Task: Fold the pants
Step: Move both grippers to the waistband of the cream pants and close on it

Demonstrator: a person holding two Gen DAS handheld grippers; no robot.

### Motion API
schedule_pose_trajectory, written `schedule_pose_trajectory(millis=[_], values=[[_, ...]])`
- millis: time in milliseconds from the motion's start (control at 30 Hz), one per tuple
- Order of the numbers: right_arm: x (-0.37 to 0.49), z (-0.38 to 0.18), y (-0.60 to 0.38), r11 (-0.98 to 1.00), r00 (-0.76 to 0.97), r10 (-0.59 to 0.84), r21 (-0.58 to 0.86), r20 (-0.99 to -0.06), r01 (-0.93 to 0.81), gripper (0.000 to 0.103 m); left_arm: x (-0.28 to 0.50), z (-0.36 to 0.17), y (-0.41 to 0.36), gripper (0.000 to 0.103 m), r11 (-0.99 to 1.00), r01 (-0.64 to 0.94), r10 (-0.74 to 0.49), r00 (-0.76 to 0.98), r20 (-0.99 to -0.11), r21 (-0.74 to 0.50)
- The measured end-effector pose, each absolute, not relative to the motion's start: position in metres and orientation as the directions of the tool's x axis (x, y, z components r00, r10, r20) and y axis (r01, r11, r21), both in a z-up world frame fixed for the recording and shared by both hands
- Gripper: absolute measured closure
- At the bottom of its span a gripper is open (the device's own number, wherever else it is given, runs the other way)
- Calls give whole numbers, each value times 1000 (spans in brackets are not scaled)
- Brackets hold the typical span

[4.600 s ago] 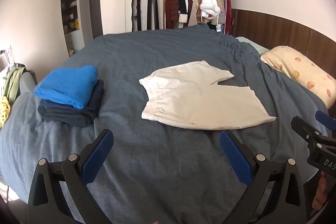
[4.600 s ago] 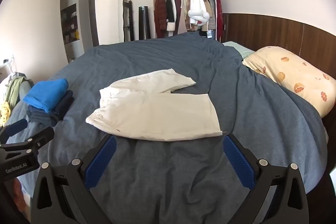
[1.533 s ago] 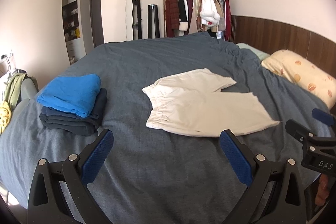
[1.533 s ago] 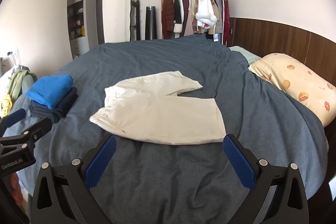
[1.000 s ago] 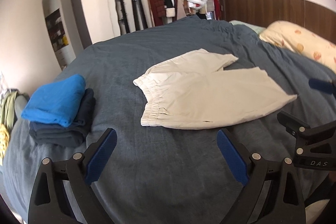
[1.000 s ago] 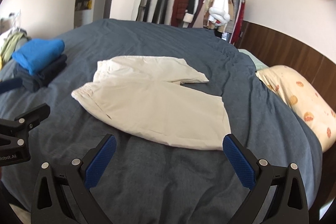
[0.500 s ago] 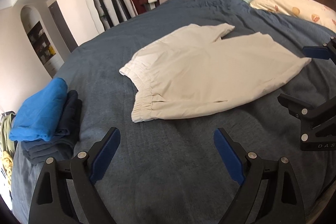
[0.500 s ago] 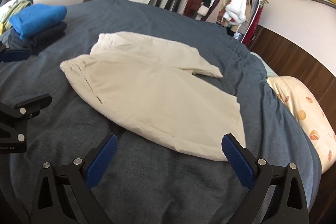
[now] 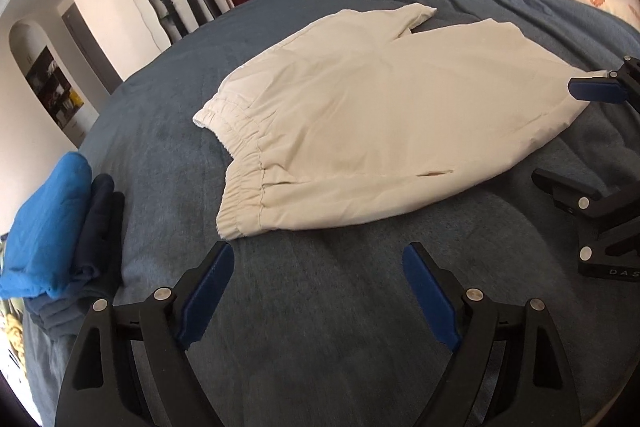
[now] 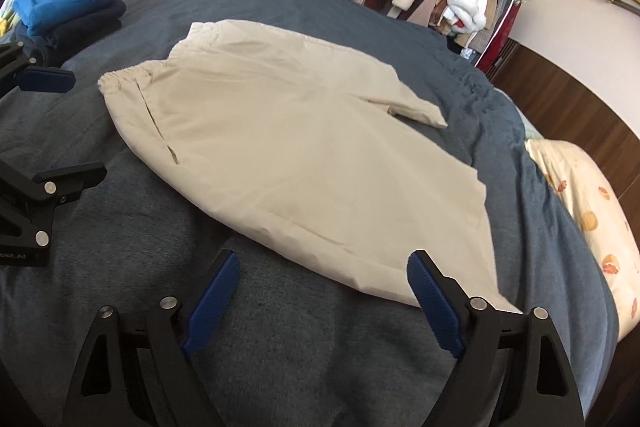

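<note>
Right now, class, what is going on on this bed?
A person holds a gripper in each hand over cream pants spread flat on a blue-grey bed cover. The left gripper sits near the waistband end, the right gripper near the leg hem. Both sets of jaws are closing, with no cloth between them yet. No fold is made. A stack of folded clothes lies aside.
</note>
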State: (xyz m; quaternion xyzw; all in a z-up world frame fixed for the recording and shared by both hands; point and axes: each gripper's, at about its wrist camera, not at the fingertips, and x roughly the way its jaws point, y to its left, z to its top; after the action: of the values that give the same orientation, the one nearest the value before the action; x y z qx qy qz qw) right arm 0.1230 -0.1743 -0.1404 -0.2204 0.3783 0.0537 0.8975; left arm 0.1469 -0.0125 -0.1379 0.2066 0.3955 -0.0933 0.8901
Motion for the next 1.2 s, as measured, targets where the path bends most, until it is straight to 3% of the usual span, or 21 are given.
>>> schedule_pose_trajectory(millis=[267, 367, 467, 533, 733, 833, 900, 1000, 1200], values=[[132, -143, -178, 898, 713, -87, -364, -696, -245, 18, 160, -135, -21, 19, 851, 340, 28, 732, -680, 401], [134, -142, -183, 901, 722, -106, -373, -684, -222, 23, 162, -132, -22, 24, 839, 349, 16, 750, -661, 417], [136, -142, -190, 905, 721, -117, -372, -683, -206, 25, 164, -134, -22, 39, 835, 372, -2, 738, -675, 405], [138, -143, -194, 908, 718, -123, -370, -685, -197, 31, 167, -136, -22, 50, 837, 385, -12, 723, -690, 388], [139, -143, -207, 924, 712, -119, -340, -692, -176, 48, 171, -138, -22, 69, 843, 409, -42, 698, -715, 350], [138, -142, -210, 926, 715, -119, -337, -690, -172, 69, 173, -140, -24, 80, 842, 419, -51, 688, -724, 339], [139, -142, -212, 930, 710, -111, -324, -696, -172, 80, 174, -141, -25, 85, 842, 426, -58, 683, -728, 332], [139, -138, -217, 936, 705, -102, -307, -702, -170, 87, 175, -139, -24, 91, 848, 427, -71, 679, -731, 314], [140, -125, -225, 944, 719, -81, -284, -690, -166, 96, 178, -135, -23, 95, 864, 415, -79, 672, -737, 285]])
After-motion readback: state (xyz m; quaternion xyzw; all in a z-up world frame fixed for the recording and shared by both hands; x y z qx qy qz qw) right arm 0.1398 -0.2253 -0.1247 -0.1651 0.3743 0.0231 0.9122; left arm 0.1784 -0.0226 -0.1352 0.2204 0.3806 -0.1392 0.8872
